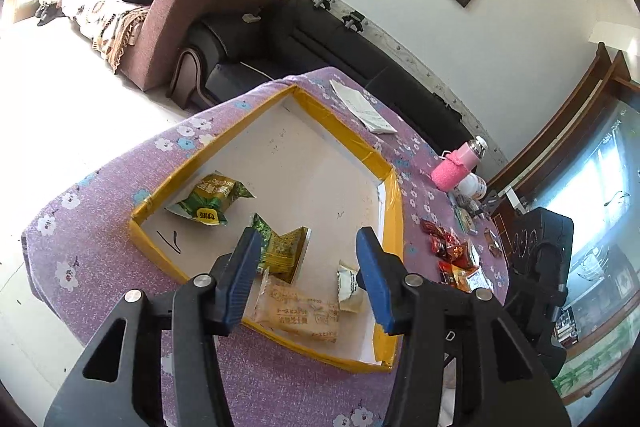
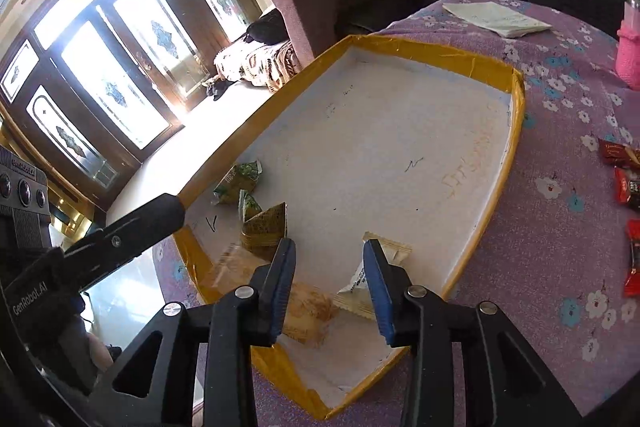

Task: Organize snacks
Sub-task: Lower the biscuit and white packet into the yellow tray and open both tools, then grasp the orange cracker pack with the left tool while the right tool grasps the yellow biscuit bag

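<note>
On your purple flowered table (image 1: 120,211), four snacks lie in the yellow tray (image 1: 192,163); red packets (image 1: 452,251) wait outside. Both grippers, left gripper (image 1: 308,275) and right gripper (image 2: 330,287), hang spread wide, holding nothing. Packets look light and crinkly; pinch one across its middle.

I see daylight blowing out the glass doors (image 2: 100,75) and the floor; fisheye bending darkens my corners, and one snack packet (image 2: 232,263) looks motion-blurred.
</note>
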`<state>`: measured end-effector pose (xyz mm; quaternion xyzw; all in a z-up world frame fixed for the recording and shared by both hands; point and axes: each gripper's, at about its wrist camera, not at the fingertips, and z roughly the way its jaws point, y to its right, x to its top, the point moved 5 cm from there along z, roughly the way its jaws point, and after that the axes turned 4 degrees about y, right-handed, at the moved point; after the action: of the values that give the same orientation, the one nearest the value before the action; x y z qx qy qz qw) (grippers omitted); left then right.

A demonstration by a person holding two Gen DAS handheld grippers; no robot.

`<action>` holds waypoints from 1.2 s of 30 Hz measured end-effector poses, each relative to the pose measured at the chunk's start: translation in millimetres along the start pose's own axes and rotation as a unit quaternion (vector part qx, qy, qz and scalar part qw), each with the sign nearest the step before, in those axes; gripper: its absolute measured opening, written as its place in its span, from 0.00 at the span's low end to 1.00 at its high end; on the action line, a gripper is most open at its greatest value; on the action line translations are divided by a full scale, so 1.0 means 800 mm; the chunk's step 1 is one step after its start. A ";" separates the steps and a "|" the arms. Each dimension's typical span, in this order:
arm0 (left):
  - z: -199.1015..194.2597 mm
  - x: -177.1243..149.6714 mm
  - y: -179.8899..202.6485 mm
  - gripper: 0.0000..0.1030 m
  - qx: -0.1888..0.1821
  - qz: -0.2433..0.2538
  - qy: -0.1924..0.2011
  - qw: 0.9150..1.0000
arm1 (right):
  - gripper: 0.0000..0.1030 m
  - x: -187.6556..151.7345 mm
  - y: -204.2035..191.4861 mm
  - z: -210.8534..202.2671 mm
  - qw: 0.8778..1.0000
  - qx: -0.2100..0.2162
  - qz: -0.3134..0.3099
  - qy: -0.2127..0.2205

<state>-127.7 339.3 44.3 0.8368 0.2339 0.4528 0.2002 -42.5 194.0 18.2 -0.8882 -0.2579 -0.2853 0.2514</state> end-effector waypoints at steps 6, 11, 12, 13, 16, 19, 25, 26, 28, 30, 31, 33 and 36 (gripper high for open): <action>-0.021 0.002 0.018 0.54 0.014 0.036 0.020 0.999 | 0.36 -0.009 0.008 -0.017 1.000 0.010 0.015 0.014; -0.021 -0.005 0.046 0.73 -0.010 0.055 0.021 0.998 | 0.37 -0.025 0.073 -0.061 0.997 -0.017 0.060 0.041; -0.018 -0.010 0.054 0.73 -0.024 0.059 0.013 0.998 | 0.37 -0.028 0.089 -0.073 0.996 -0.025 0.072 0.048; -0.016 -0.014 0.060 0.73 -0.035 0.060 0.005 0.998 | 0.37 -0.032 0.112 -0.088 0.994 -0.037 0.086 0.057; -0.005 -0.030 0.081 0.73 -0.056 0.070 -0.026 0.996 | 0.41 -0.040 0.175 -0.125 0.986 -0.080 0.122 0.078; 0.002 -0.042 0.098 0.73 -0.064 0.086 -0.042 0.993 | 0.43 -0.048 0.241 -0.162 0.974 -0.127 0.163 0.096; 0.007 -0.061 0.130 0.73 -0.075 0.106 -0.060 0.990 | 0.43 -0.048 0.316 -0.198 0.956 -0.163 0.211 0.124; 0.006 -0.064 0.135 0.73 -0.076 0.111 -0.062 0.989 | 0.43 -0.047 0.323 -0.201 0.952 -0.168 0.219 0.129; 0.003 -0.067 0.140 0.73 -0.077 0.118 -0.064 0.988 | 0.46 -0.046 0.341 -0.208 0.943 -0.183 0.241 0.140; 0.003 -0.070 0.147 0.73 -0.077 0.126 -0.066 0.987 | 0.49 -0.051 0.355 -0.215 0.935 -0.186 0.259 0.152; 0.005 -0.071 0.152 0.73 -0.077 0.130 -0.068 0.986 | 0.52 -0.053 0.361 -0.215 0.933 -0.185 0.266 0.154; 0.010 -0.074 0.159 0.73 -0.078 0.134 -0.073 0.985 | 0.55 -0.057 0.370 -0.215 0.931 -0.181 0.278 0.155; 0.019 -0.082 0.170 0.73 -0.083 0.132 -0.077 0.985 | 0.55 -0.058 0.373 -0.208 0.926 -0.175 0.296 0.153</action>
<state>-117.8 189.8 67.7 0.8733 0.0670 0.4271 0.2247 41.6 -140.4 17.4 -0.8994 0.1122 -0.3713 0.2015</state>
